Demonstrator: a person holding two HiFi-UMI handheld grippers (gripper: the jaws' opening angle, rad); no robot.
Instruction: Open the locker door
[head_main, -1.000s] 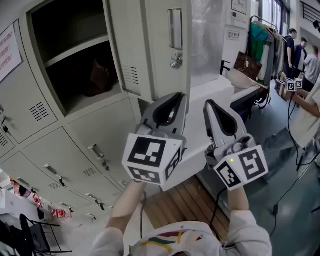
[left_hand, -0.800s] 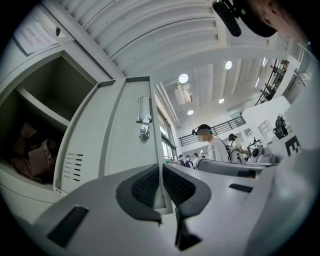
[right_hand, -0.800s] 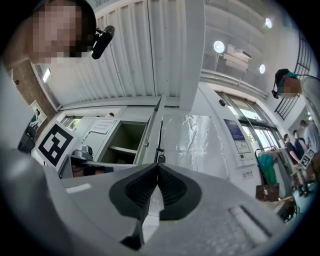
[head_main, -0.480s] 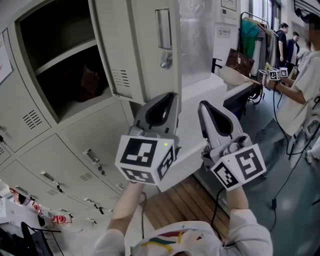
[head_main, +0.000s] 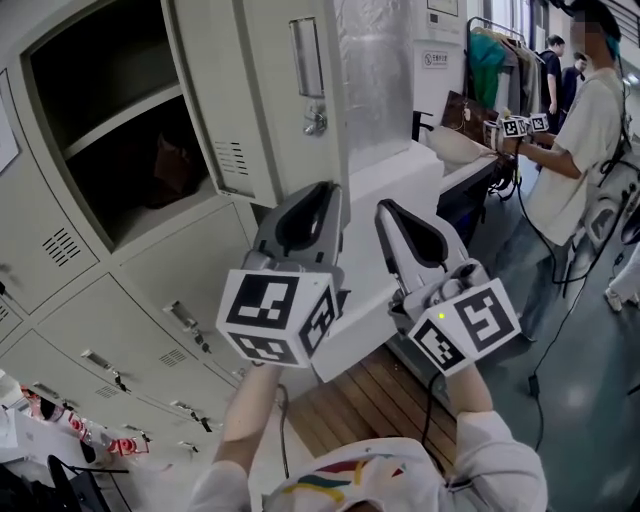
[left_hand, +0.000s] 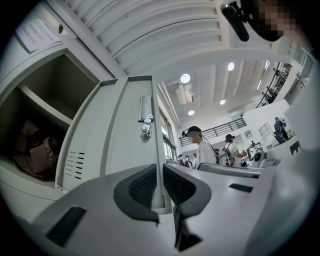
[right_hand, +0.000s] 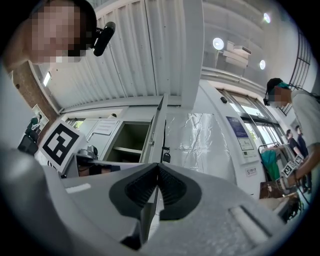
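The grey locker door (head_main: 270, 100) stands swung wide open, with a metal handle (head_main: 305, 58) and a lock (head_main: 315, 122) on its face. Behind it the open compartment (head_main: 110, 130) holds a brown bag (head_main: 170, 170) under a shelf. My left gripper (head_main: 318, 190) reaches up to the door's lower free corner. In the left gripper view the left gripper (left_hand: 161, 172) has its pads nearly together, with the edge of the door (left_hand: 125, 135) between them. My right gripper (head_main: 385, 208) hovers just right of it, shut on nothing, and in the right gripper view the right gripper (right_hand: 157, 172) shows its pads touching.
Closed lockers (head_main: 170, 290) fill the wall below and left. A white counter (head_main: 400, 200) runs behind the grippers, with wooden decking (head_main: 370, 400) beneath. At the right stands a person (head_main: 580, 130) holding other grippers, beside a clothes rack (head_main: 490, 60).
The head view has drifted, so door and grippers sit a little further left and lower. Both grippers keep their places at the door. The person at the right has come closer into view.
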